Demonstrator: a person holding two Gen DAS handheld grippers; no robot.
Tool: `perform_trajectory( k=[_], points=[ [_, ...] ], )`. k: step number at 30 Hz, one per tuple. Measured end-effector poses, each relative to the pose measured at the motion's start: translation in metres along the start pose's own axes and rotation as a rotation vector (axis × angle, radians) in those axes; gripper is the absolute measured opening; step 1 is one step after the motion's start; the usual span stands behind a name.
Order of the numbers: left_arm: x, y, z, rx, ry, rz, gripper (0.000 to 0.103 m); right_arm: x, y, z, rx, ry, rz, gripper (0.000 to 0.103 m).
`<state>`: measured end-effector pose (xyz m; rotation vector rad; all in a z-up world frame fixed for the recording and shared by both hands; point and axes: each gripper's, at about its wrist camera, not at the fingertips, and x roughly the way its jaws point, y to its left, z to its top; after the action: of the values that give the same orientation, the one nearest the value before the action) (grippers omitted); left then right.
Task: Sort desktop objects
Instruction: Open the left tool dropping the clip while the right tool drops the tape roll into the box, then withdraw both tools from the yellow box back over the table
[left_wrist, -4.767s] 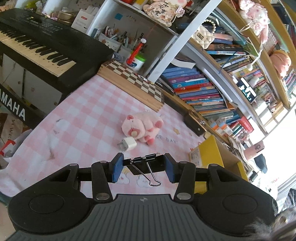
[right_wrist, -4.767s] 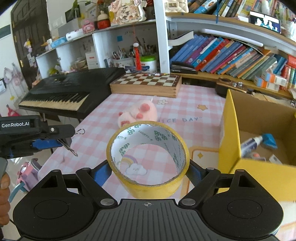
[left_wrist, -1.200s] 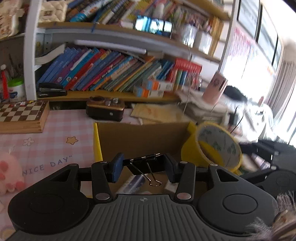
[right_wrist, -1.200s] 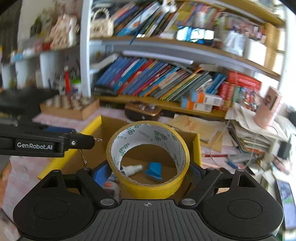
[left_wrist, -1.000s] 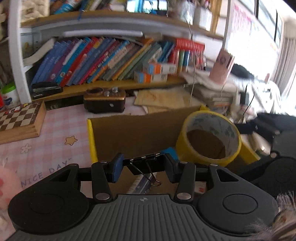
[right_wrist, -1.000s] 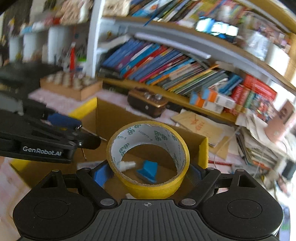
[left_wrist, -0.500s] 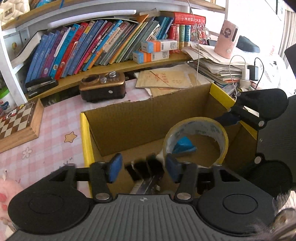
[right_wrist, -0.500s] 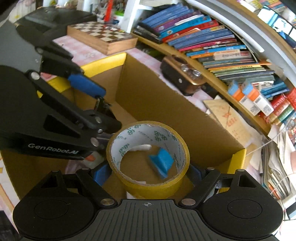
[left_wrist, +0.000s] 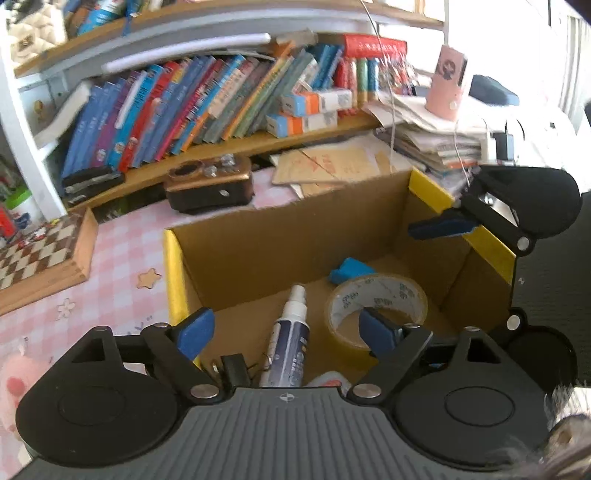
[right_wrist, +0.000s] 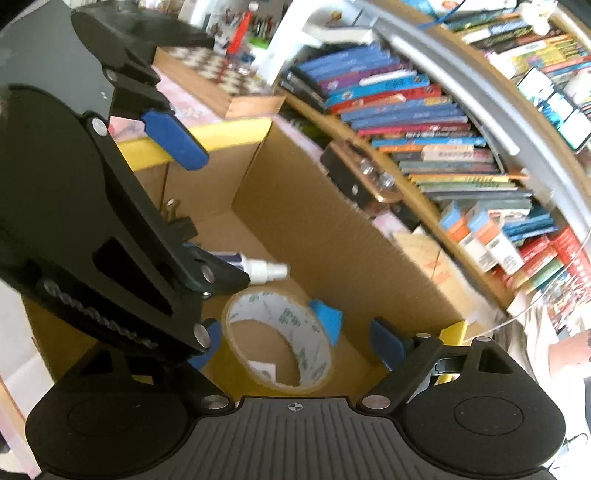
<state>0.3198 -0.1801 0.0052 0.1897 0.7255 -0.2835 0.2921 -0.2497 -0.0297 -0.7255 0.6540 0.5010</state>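
Over a cardboard box (left_wrist: 288, 240) on pink checked cloth (left_wrist: 110, 280) below bookshelves (left_wrist: 221, 92), left tongs (left_wrist: 284, 328) are opening, right tongs (right_wrist: 295, 339) apart, both empty.

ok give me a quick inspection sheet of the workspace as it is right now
surface: pink checked cloth
job's things: cardboard box holds tape roll, spray bottle, binder clip, blue piece
clutter: chessboard, brown radio, paper stacks
grippers: left gripper opening, nothing between its pads; right gripper open above the tape
cables: thin wire over the papers
surroundings: bookshelf
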Motion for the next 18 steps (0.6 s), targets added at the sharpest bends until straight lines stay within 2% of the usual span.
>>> perform_trajectory(
  k=[2, 8, 11, 18],
  points=[
    [-0.010, 0.002, 0.000, -0.014, -0.036, 0.010, 0.091, -0.007, -0.002, -0.002, 0.019, -0.020, -0.021, 0.089],
    [-0.045, 0.011, -0.001, -0.076, -0.126, 0.051, 0.092, -0.041, -0.008, -0.001, 0.097, -0.108, -0.067, 0.089],
    [-0.064, 0.017, -0.004, -0.103, -0.169, 0.061, 0.101, -0.060, -0.012, 0.000, 0.165, -0.160, -0.095, 0.090],
    [-0.103, 0.021, -0.021, -0.137, -0.239, 0.054, 0.103, -0.102, -0.013, -0.008, 0.351, -0.257, -0.143, 0.091]
  ],
)
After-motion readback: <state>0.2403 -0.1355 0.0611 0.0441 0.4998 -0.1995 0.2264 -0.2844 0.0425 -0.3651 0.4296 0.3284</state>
